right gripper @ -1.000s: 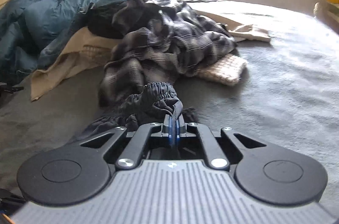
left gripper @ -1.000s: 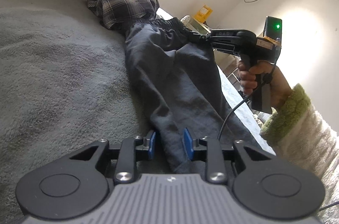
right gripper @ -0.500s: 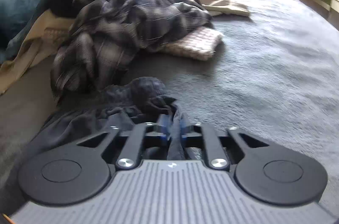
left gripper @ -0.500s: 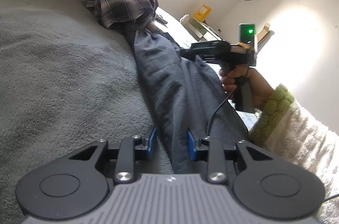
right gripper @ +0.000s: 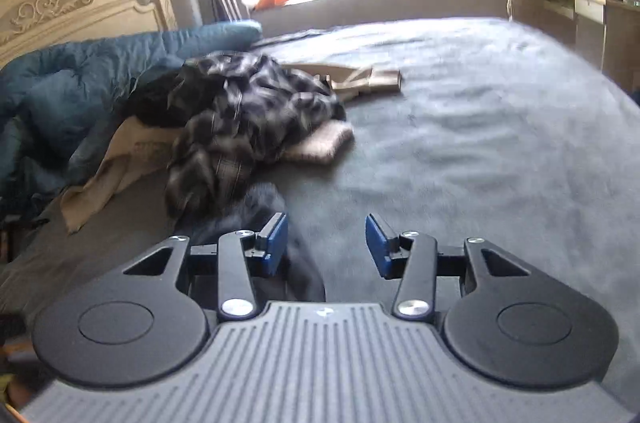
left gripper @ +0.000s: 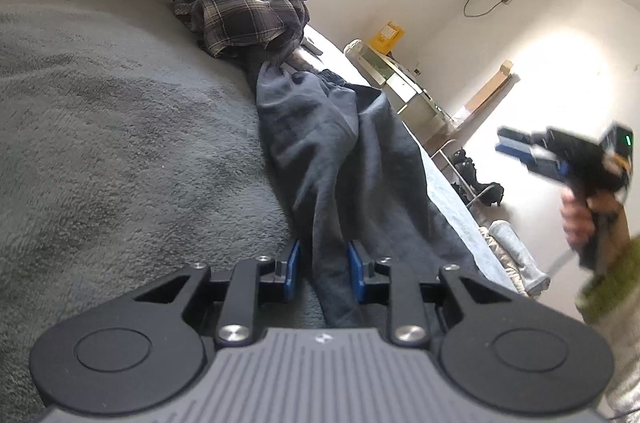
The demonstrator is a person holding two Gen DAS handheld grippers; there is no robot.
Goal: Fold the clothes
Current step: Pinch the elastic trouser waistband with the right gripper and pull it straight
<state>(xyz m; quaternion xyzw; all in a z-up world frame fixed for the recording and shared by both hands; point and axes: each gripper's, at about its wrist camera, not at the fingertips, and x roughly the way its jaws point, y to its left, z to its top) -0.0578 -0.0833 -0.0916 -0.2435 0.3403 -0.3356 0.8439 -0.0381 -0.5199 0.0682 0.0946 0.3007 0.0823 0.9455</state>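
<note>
Since the earlier frames, the waistband end of the grey trousers has been let go by the right gripper, whose jaws have just been opening, and that gripper has been carried off to the bed's far side.

Left wrist view: the trousers are laid lengthwise along the edge of the grey blanket, legs together, waistband toward the plaid shirt and apparently touching it. The leg end runs between the blue pads of the left gripper. Its jaws are set narrowly apart; the right-hand pad appears to bear on the cloth, while a gap is seen at the left-hand pad, so a firm pinch cannot be confirmed. The right gripper is seen blurred, in the air, well apart from the cloth, with nothing between its jaws. The cloth is creased and ridged along its length, not smoothed.

Right wrist view: the right gripper is shown with jaws standing wide and empty. A dark grey fold of the trousers lies below, by the left-hand pad, untouched.

Progress is judged early: the trousers are stretched out but no fold across has been made. The plaid shirt, a beige garment and a knitted piece remain in an unsorted heap.
</note>
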